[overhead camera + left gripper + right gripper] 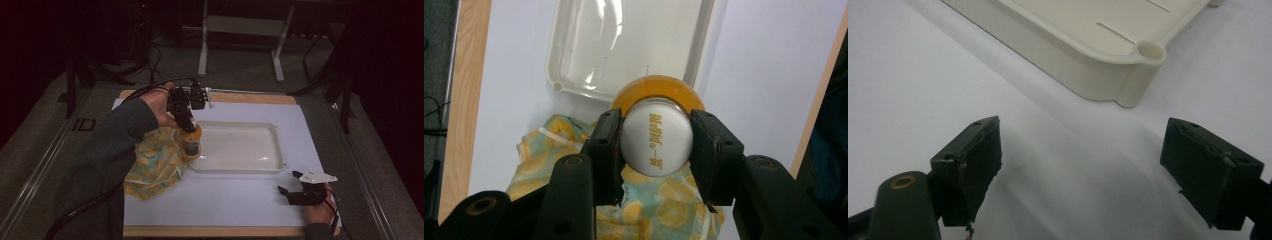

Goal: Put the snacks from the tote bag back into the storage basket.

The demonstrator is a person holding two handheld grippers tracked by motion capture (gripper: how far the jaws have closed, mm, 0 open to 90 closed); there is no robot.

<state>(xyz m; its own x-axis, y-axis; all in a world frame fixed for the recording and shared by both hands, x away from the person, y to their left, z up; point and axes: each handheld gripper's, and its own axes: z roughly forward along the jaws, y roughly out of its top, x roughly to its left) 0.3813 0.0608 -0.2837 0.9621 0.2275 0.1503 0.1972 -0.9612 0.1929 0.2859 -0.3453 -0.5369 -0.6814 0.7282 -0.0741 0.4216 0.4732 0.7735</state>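
White table [240,200]: left gripper [656,145] clamps orange-capped bottle [655,137] above tray [235,147].

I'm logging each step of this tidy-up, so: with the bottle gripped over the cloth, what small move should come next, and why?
Probably carry the bottle a little further over the tray and lower it. The left gripper is shut on its white cap beside the tray's near corner, above the cloth; the right gripper rests open on the table.

Glossy plastic tray [280,150], printed cloth [152,160], matt white sheet [225,200]
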